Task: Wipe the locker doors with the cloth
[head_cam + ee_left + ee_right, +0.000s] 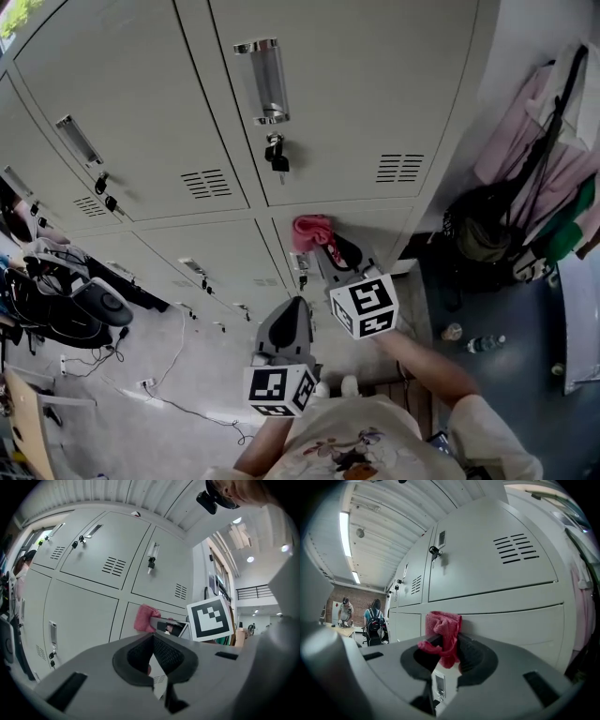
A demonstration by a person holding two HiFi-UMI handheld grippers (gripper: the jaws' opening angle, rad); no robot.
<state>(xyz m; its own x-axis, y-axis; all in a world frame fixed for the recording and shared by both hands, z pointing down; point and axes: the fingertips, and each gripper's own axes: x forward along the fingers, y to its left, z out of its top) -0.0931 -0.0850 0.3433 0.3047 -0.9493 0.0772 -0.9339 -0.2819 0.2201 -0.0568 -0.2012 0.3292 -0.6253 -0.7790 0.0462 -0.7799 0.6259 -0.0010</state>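
Observation:
A bank of pale grey locker doors [356, 94] fills the head view. My right gripper [328, 246] is shut on a pink cloth [312, 232] and holds it against the top of a lower door [380, 223], just under the seam. In the right gripper view the cloth [444, 629] bunches up out of the shut jaws, touching the door [511, 620]. My left gripper [296, 304] hangs lower and to the left, shut with nothing in it, off the lockers. From the left gripper view the cloth [144, 618] shows ahead on the door beyond the left gripper [153, 635].
A chrome handle [263, 81] and a key [277, 156] stick out of the upper door. Clothes [553, 159] and a dark bag [483, 232] hang right of the lockers. A bottle [486, 344] lies on the floor. Bags [56, 300] and cables sit at left.

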